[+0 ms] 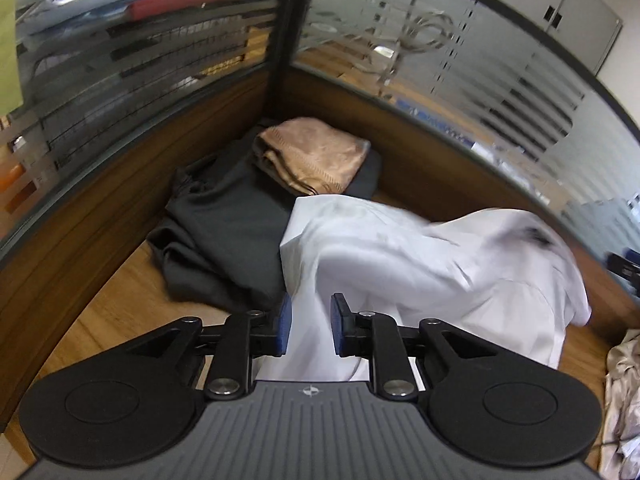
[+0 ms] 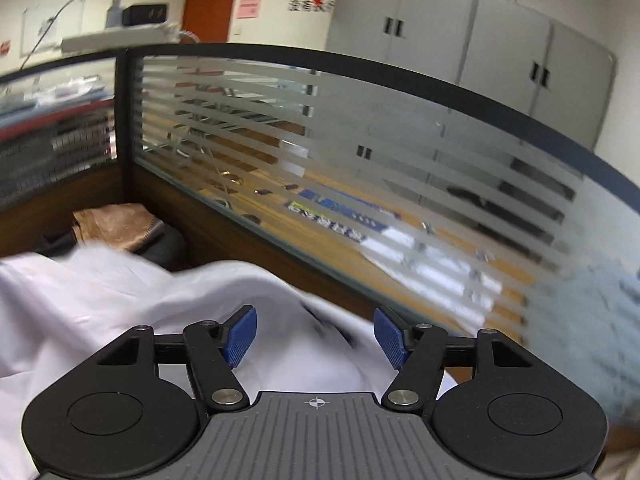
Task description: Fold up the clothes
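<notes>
Both my left tool [image 1: 310,330] and right tool [image 2: 315,336] gape over the rumpled white shirt [image 1: 420,264] — a thin pinch could slip, dragging cloth onto the folded tan garment [image 1: 316,156].

Wooden surface [image 1: 120,304] occupies the 7 o'clock area. Frosted striped glass partition [image 2: 360,152] spans 9 to 3 o'clock, joined at a black corner post [image 1: 294,16]. Grey metal cabinets [image 2: 460,36] stand at 1 o'clock; brown door [image 2: 212,0] at 11 o'clock.
</notes>
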`<state>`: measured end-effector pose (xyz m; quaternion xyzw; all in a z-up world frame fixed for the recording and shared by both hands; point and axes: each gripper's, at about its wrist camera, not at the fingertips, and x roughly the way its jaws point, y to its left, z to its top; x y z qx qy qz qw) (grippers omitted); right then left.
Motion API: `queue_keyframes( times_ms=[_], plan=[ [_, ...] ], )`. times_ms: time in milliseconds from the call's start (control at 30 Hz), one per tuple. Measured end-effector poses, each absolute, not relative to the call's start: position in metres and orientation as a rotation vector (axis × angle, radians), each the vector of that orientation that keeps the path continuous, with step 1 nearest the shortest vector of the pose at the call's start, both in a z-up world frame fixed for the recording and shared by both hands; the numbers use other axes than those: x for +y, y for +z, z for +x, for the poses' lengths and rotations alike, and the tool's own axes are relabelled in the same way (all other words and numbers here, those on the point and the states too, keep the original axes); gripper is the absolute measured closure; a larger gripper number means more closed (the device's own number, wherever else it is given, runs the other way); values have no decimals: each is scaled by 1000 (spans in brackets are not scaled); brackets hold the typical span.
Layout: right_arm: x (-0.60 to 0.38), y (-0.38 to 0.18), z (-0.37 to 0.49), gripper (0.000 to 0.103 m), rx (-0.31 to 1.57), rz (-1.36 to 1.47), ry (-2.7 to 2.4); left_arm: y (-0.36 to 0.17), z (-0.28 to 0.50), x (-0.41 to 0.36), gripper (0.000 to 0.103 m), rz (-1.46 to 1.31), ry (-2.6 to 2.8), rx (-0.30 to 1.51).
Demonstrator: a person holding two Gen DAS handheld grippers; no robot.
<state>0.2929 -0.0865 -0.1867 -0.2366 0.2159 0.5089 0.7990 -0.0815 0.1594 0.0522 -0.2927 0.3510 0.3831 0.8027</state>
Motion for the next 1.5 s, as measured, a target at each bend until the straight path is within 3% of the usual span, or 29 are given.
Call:
queue_keyframes(
  times_ms=[167,300,600,767,833,1067,1200,1267,1300,1333,1500],
  plan=[
    [-134,-208,294,30,570,-457,1011,44,-86,154,77,-606,800,797],
    [-186,-236,267,30,649,-484,960,37,-93,148,63,-595,754,829],
    [-235,-267,212,30,750,-525,1066,14,-120,139,62,-572,685,886],
    [-230,-255,175,30,747,-594,1158,4,-135,139,60,-575,660,909],
    [-232,-237,150,31,728,-647,1184,5,-142,139,54,-564,650,908],
    [-236,-200,74,33,655,-829,1215,16,-163,140,53,-550,658,886],
    [-223,-210,63,44,610,-931,1221,23,-177,137,52,-563,677,864],
    [-221,-213,60,57,578,-949,1209,25,-183,135,52,-566,688,860],
    [-220,-213,59,81,558,-957,1191,26,-186,134,52,-567,693,859],
    [-220,-211,60,99,538,-965,1166,26,-190,132,52,-569,696,859],
    [-238,-176,81,100,463,-872,1035,27,-201,126,52,-562,696,870]
  ],
)
